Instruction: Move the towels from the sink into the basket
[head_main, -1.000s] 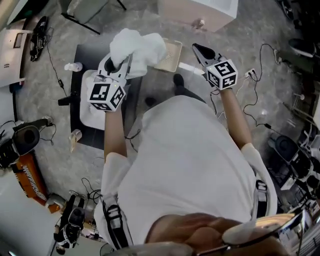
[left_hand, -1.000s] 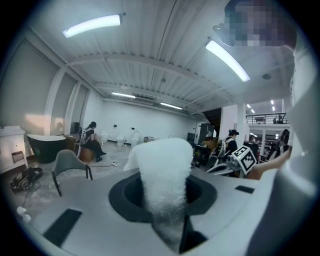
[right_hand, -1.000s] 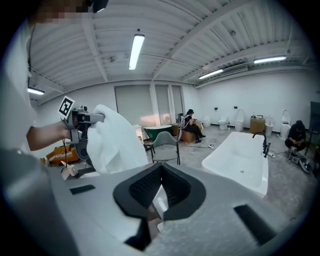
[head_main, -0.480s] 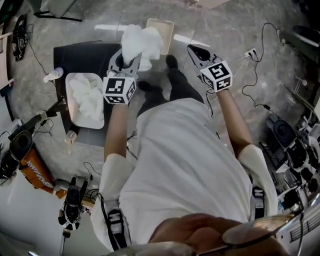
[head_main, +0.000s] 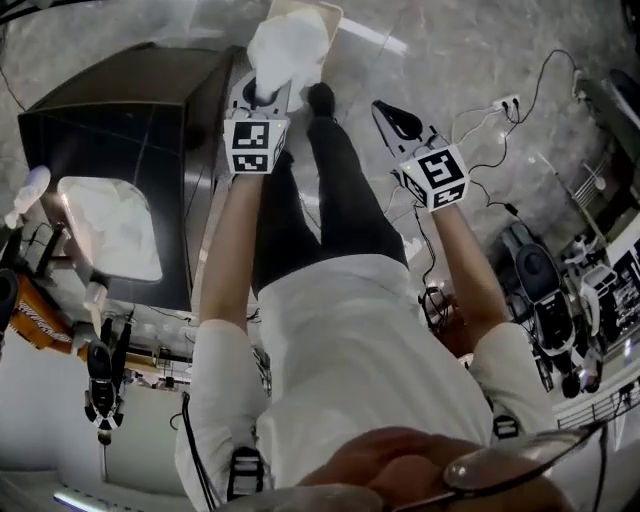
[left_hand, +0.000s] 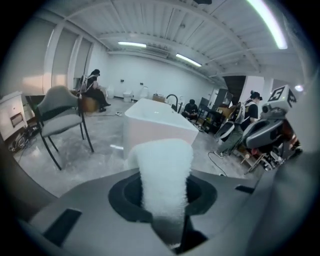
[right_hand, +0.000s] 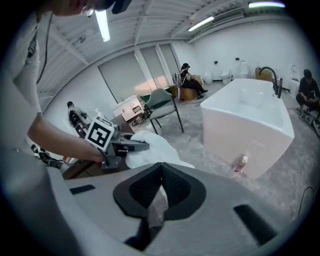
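Clamped the jaws of the left gripper (head_main: 265, 95) on a white towel (head_main: 287, 45), at a narrow gap, with the cloth bulging out past the pads. Held the right gripper (head_main: 388, 112) with jaws together and nothing between them, right of the basket (head_main: 328, 14) and apart from it. Positioned the gripped towel over the basket as seen from the head view; contact with its rim not determinable. Observed more white cloth (head_main: 112, 228) in the sink (head_main: 64, 188), well apart from the basket on its left, set in a black counter (head_main: 120, 110) with the counter edge close beside the left forearm. Found bare floor (head_main: 450, 60) right of the basket, as far as loose cables (head_main: 520, 110). Noted a white bathtub (left_hand: 155, 120) farther out than the basket.
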